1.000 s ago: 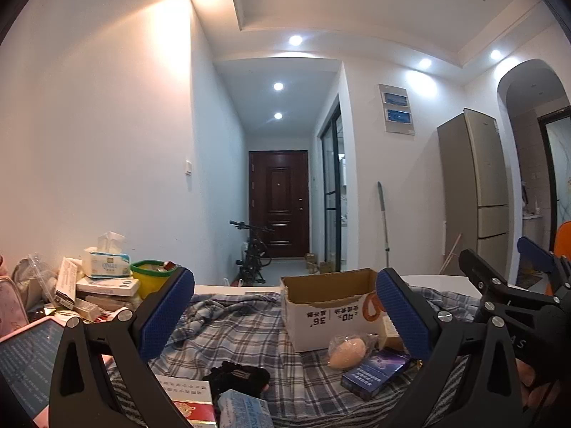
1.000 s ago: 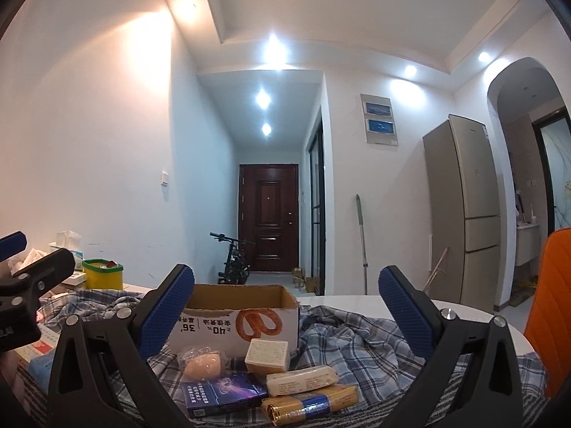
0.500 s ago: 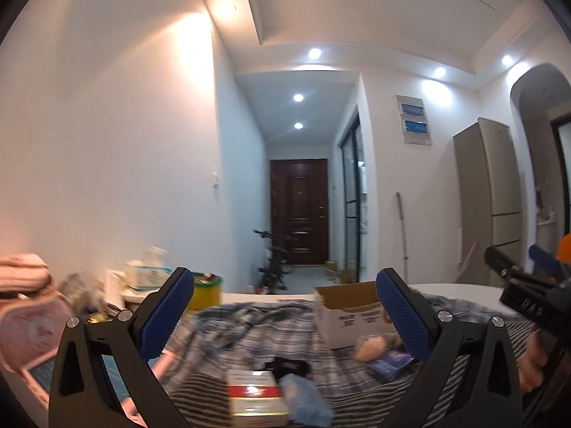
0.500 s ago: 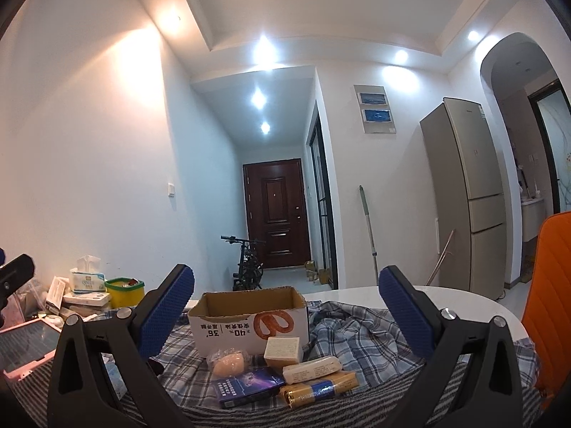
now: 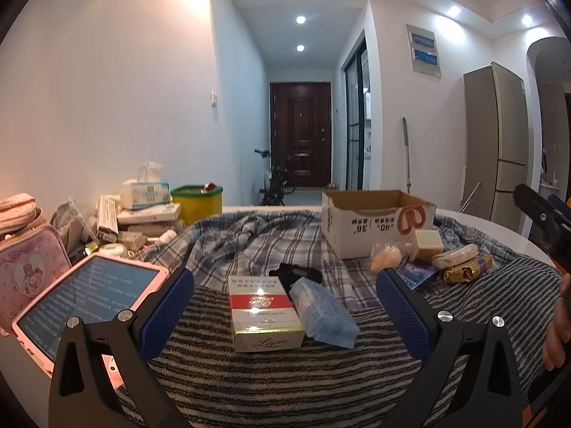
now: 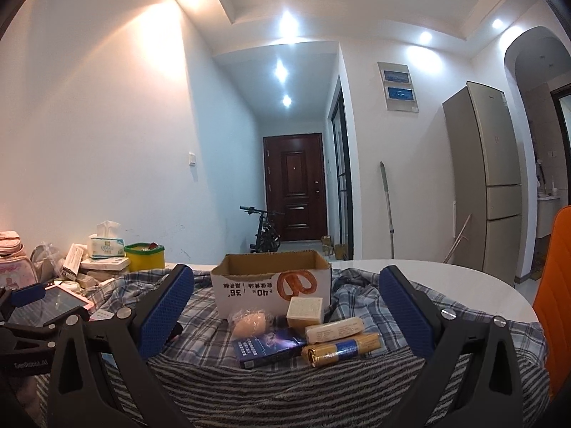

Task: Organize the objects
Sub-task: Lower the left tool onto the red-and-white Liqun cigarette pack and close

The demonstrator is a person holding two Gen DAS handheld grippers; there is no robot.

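Table [image 6: 464, 285] under inspection: white, round-edged, covered by a plaid cloth [image 5: 249, 242] with a striped grey cloth [image 5: 285, 374] laid nearest me. My left gripper [image 5: 284, 315] stands released, blue pads spread wide, nothing between them; I hold it low over the striped cloth. Directly ahead of it lies a red, white and gold carton [image 5: 262, 312], flat, with a pale blue packet [image 5: 321, 312] touching its right side and a small black item [image 5: 296, 273] just behind both. A pink-cased tablet [image 5: 85, 303] rests to the left, screen lit, beside a pink case [image 5: 28, 260].

My right gripper [image 6: 286, 315] is likewise released and empty, pads well apart. Ahead of it sits an open cardboard box [image 6: 271, 285] on the plaid cloth; I cannot see into its bottom. Just in front of the box: a wrapped peach-coloured item [image 6: 249, 322], a cream cube-shaped box [image 6: 307, 310], a white wrapped roll [image 6: 335, 329], a gold wrapped roll [image 6: 340, 348] and a dark blue flat box [image 6: 267, 347], grouped close together, several touching.

At the far left of the table I note a tissue box [image 6: 106, 244] stacked on flat cartons, with a yellow tub [image 6: 144, 256] with a green rim beside it. An orange chair back [image 6: 556, 285] stands at the right edge
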